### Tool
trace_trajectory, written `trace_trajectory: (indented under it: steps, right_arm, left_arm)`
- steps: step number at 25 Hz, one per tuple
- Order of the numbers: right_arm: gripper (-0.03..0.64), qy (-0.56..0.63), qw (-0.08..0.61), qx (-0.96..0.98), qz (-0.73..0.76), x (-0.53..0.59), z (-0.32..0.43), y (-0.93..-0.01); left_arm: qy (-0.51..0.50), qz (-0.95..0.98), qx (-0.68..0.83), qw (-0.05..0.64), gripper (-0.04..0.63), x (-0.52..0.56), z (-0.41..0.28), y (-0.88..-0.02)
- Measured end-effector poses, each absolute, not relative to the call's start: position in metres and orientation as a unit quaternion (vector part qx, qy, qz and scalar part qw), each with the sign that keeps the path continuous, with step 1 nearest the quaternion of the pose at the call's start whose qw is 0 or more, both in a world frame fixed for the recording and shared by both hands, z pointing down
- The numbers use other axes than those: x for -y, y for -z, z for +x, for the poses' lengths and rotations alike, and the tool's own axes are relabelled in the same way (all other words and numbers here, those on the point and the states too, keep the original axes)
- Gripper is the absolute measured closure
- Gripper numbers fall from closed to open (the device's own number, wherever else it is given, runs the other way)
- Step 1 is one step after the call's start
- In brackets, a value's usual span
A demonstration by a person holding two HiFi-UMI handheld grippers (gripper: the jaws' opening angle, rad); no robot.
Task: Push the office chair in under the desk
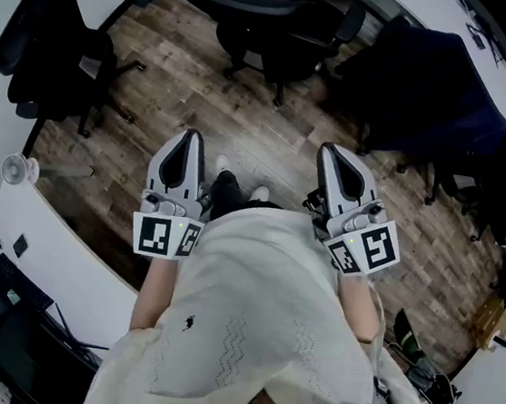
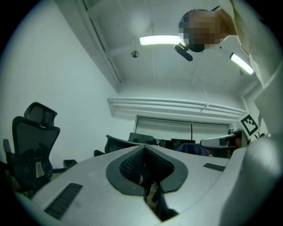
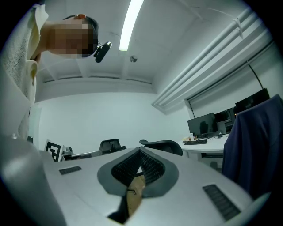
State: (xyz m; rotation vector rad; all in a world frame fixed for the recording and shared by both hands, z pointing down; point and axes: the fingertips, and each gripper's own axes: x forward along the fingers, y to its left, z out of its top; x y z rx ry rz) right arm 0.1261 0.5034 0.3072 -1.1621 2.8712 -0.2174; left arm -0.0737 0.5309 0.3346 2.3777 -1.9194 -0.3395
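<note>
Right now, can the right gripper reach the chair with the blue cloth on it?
Probably not yet. The right gripper hangs apart from the blue-draped chair, fingers shut and empty. Only bare wooden floor lies between, so a step forward should do it.

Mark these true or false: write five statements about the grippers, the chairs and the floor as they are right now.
1. The left gripper has its jaws wide apart. False: they are together, with nothing between them.
2. The right gripper touches no chair. True.
3. The floor is wood plank. True.
4. The black chair by the wall at the head view's left lies tipped over. False: it stands upright on its base.
5. A dark blue cloth hangs at the head view's right side. True.
</note>
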Motion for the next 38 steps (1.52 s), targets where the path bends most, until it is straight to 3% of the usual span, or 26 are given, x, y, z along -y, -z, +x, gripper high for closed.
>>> trace_trajectory:
  steps: [11, 16, 28, 38]
  right_arm:
    - [0.616, 0.070, -0.007, -0.926, -0.371, -0.488, 0.117, -0.320]
    - [0.615, 0.057, -0.032, -0.925, -0.374, -0.470, 0.099, -0.327]
    - [0.615, 0.059, -0.049, -0.905, -0.418, -0.386, 0.054, -0.335]
    - [0.615, 0.046, -0.112, -0.872, -0.475, -0.334, 0.038, -0.357]
  left_arm:
    - [0.043, 0.759, 0.649, -0.010, 0.583, -0.508, -0.082, -0.344]
    - [0.070, 0.781, 0.621, 0.001, 0.583, -0.480, -0.084, -0.340]
    - [0.048, 0.800, 0.598, -0.013, 0.581, -0.383, -0.145, -0.344]
    - [0.019, 0.837, 0.547, -0.016, 0.581, -0.310, -0.173, -0.355]
